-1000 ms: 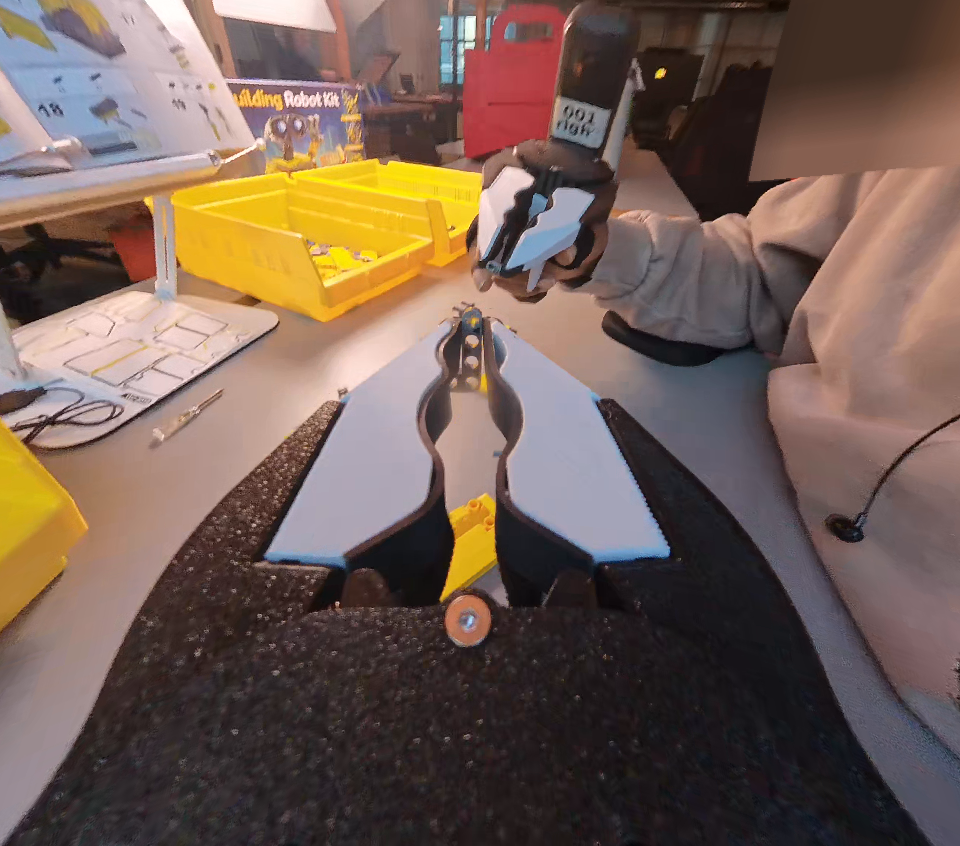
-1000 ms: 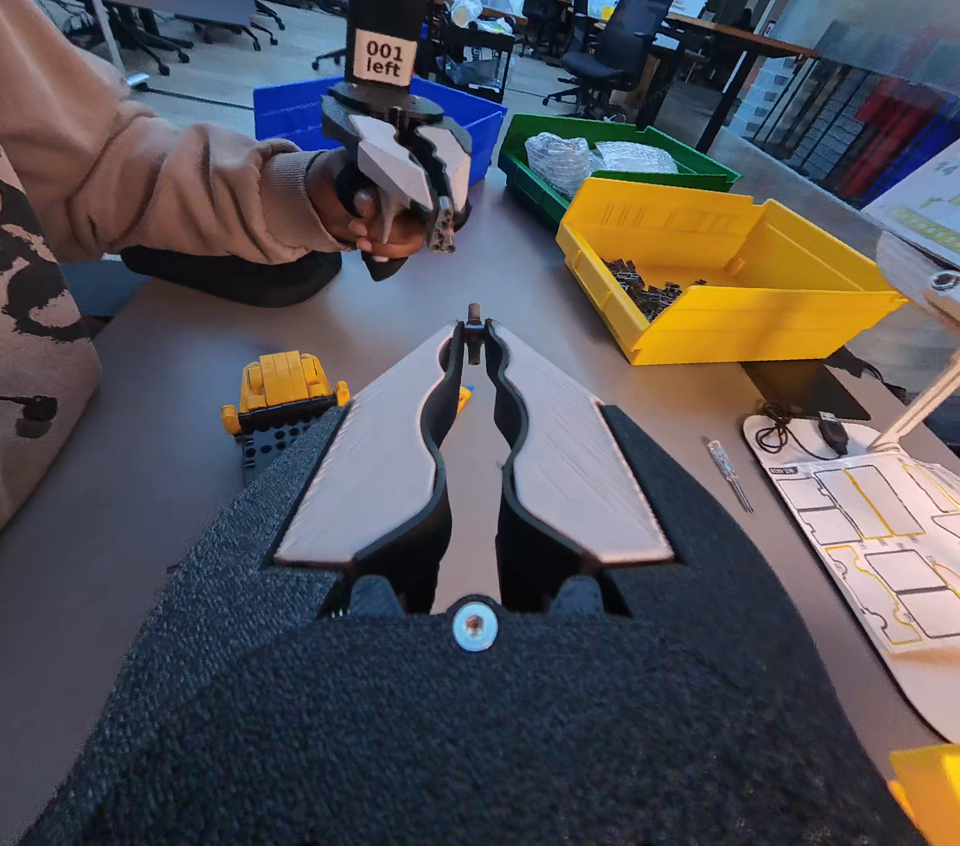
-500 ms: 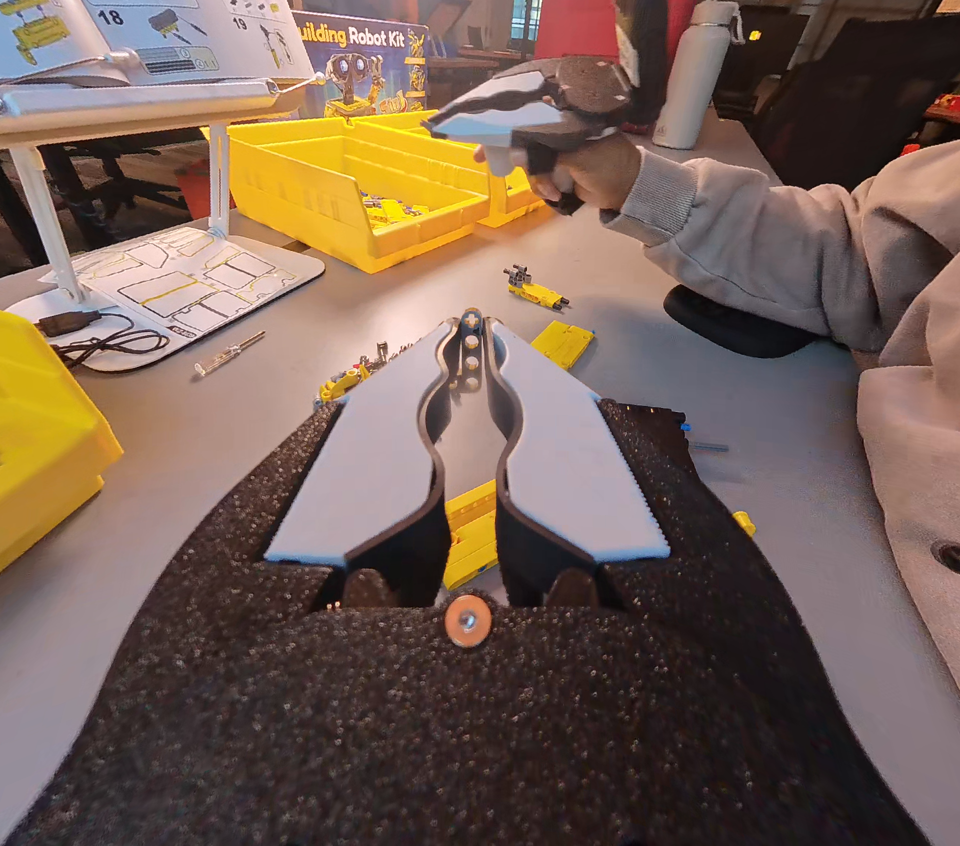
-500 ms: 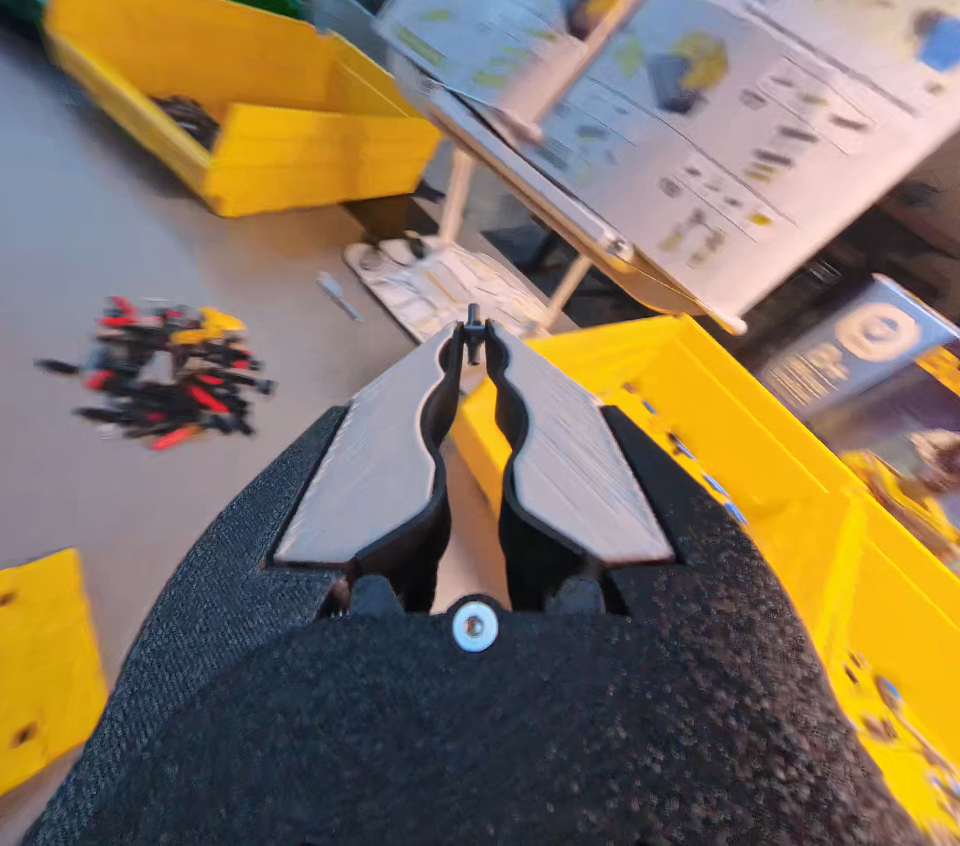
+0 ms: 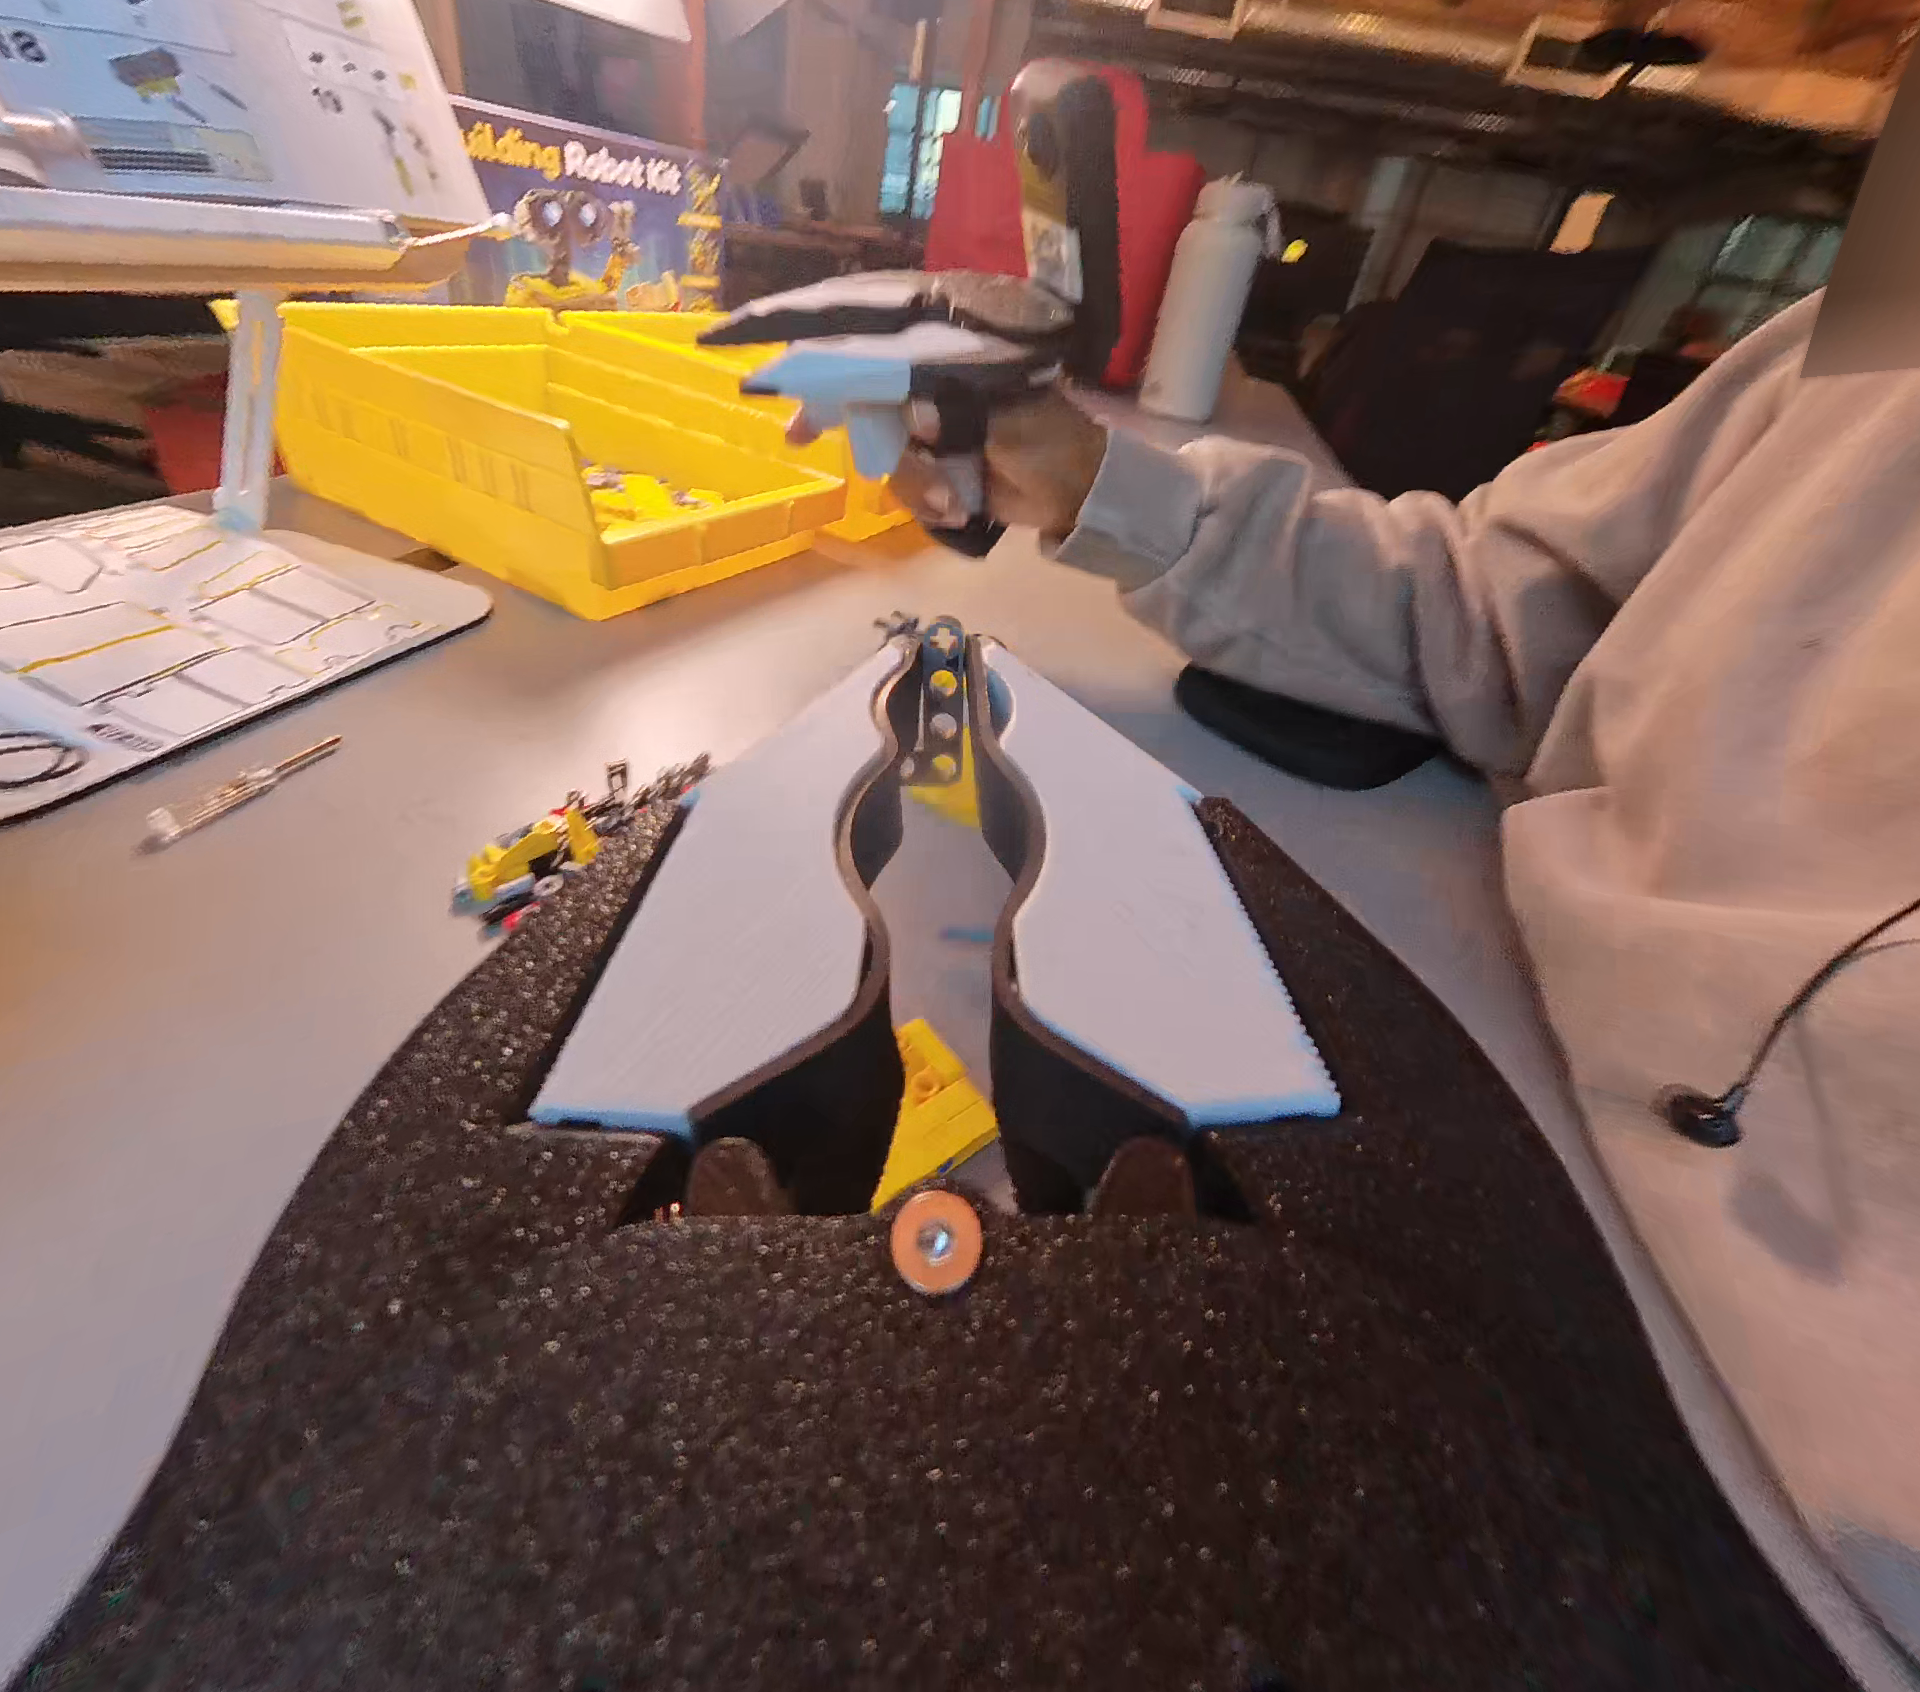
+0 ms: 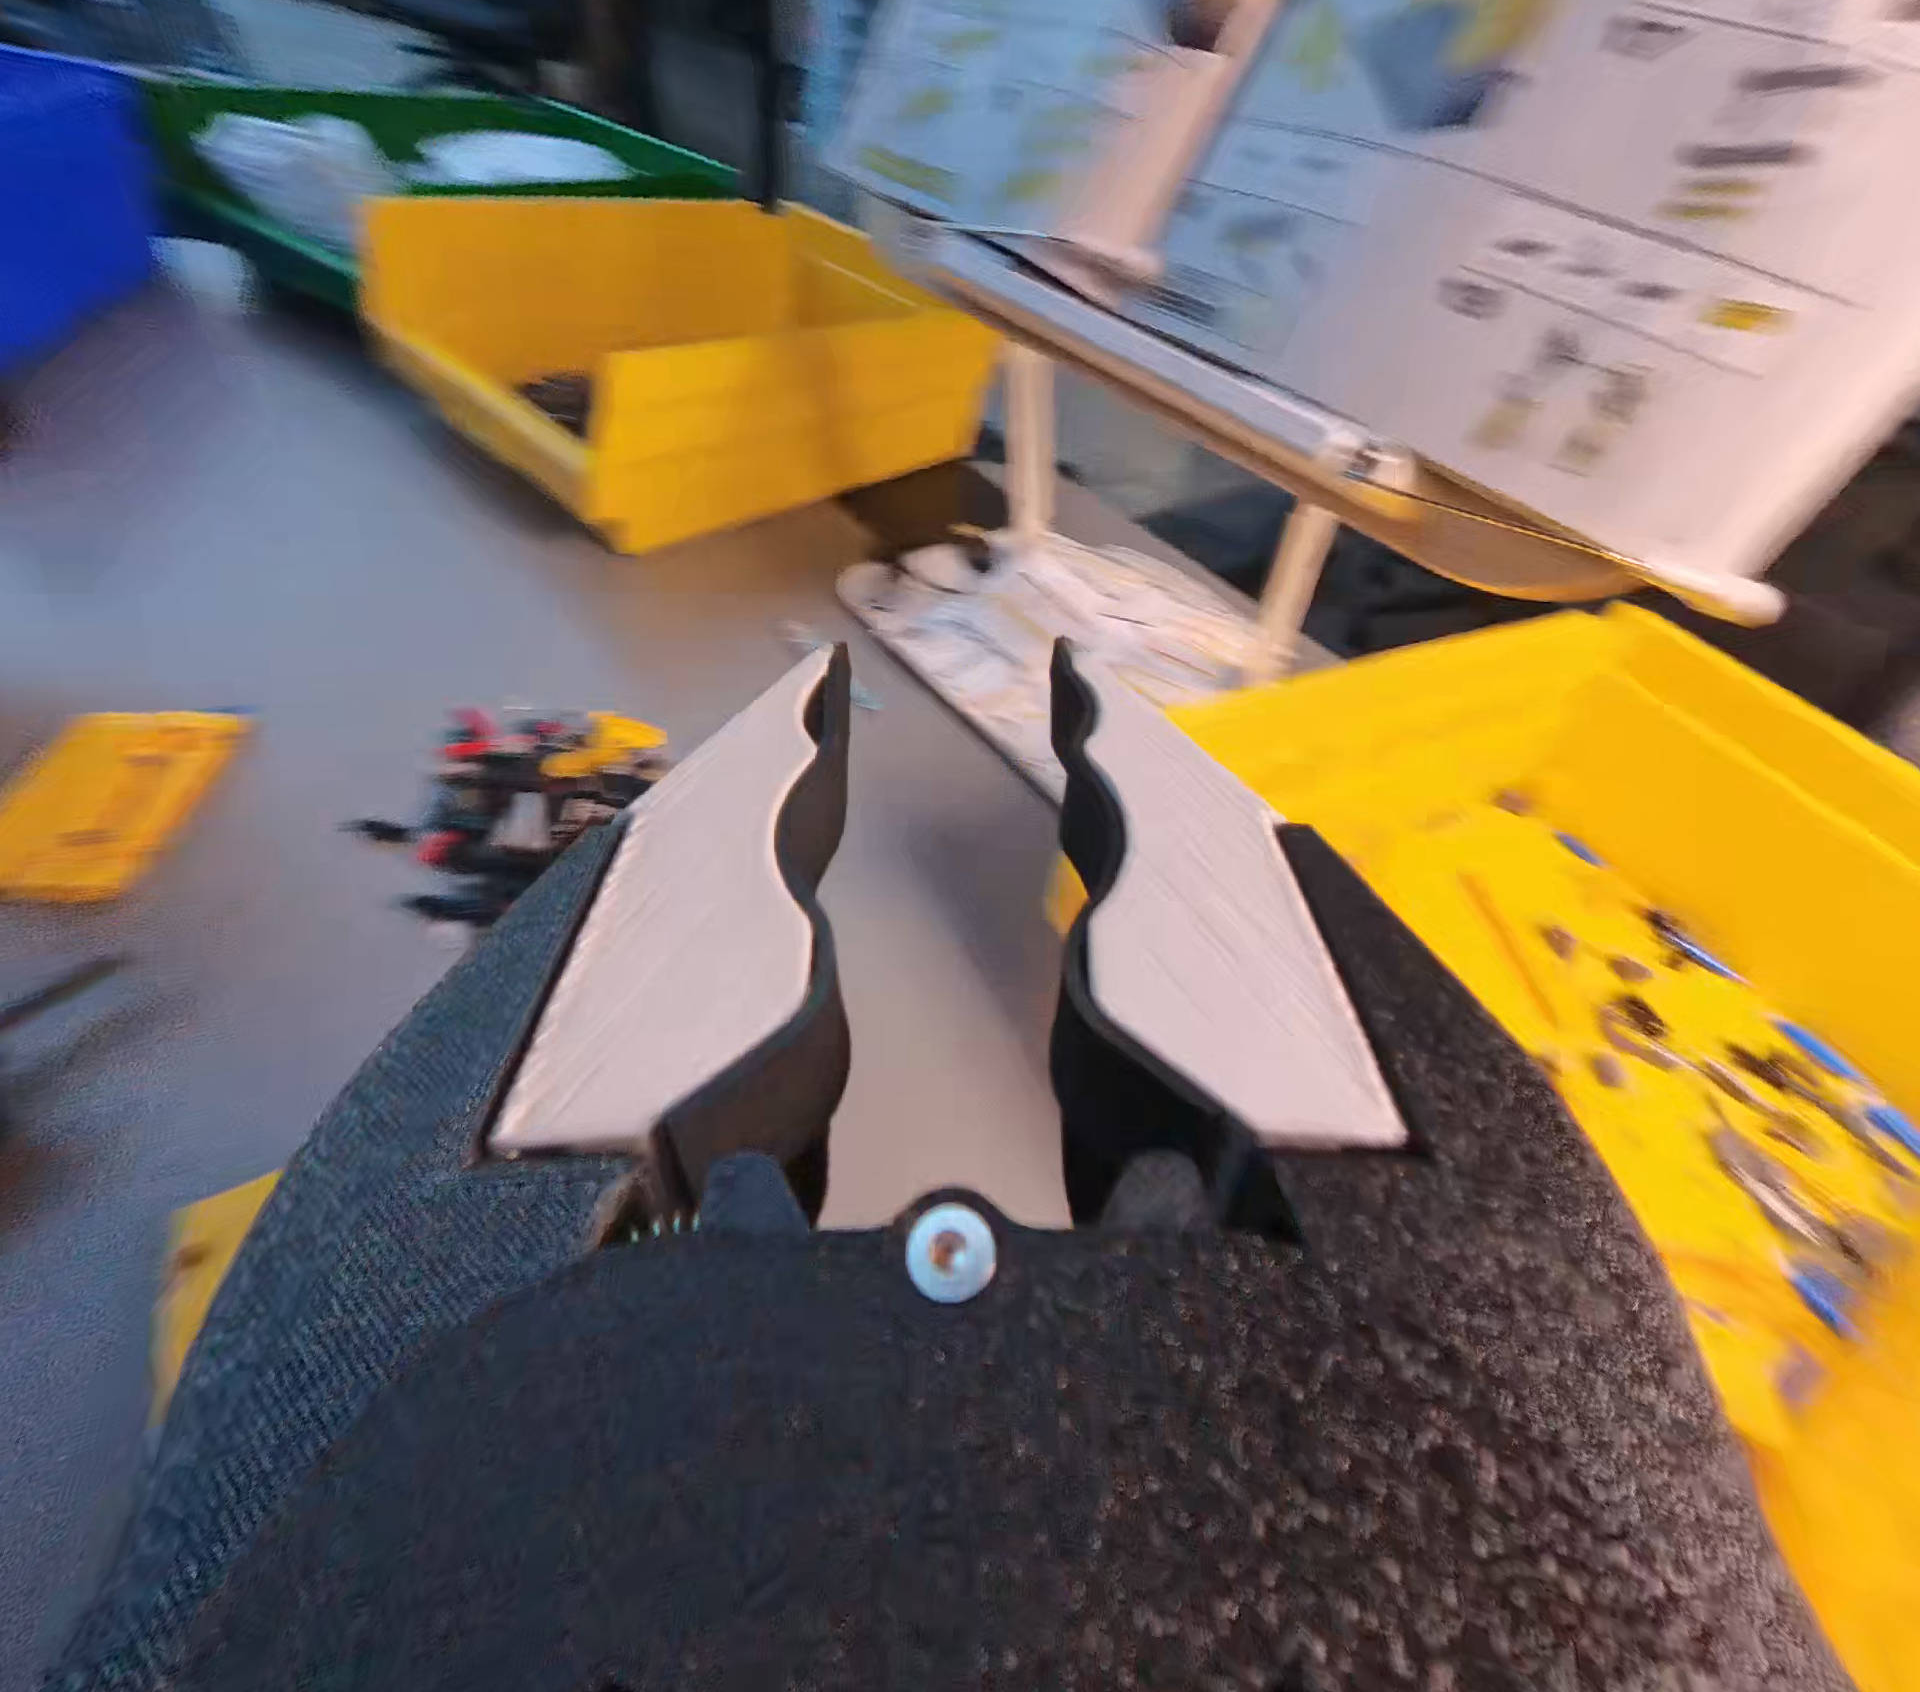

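Jaws of the left gripper (image 5: 943, 643) are clenched on a slim dark plastic beam with a row of round holes (image 5: 937, 712), pinched flat between the black rubbery inner edges so it stands up along the fingers, clear of the smooth grey table (image 5: 260, 967); jaws of the right gripper (image 6: 948, 666) stand released with nothing between them, its pale ridged fingers (image 6: 1195, 936) poised above the table just left of a yellow plastic parts bin (image 6: 1621, 769) holding small loose pieces, probably kept close for easy reach. Left of that bin, a heap of small red, black and yellow parts (image 6: 520, 795) lies on the table, and behind the bin a tilted stand props an open instruction booklet (image 6: 1455, 136) facing the worker
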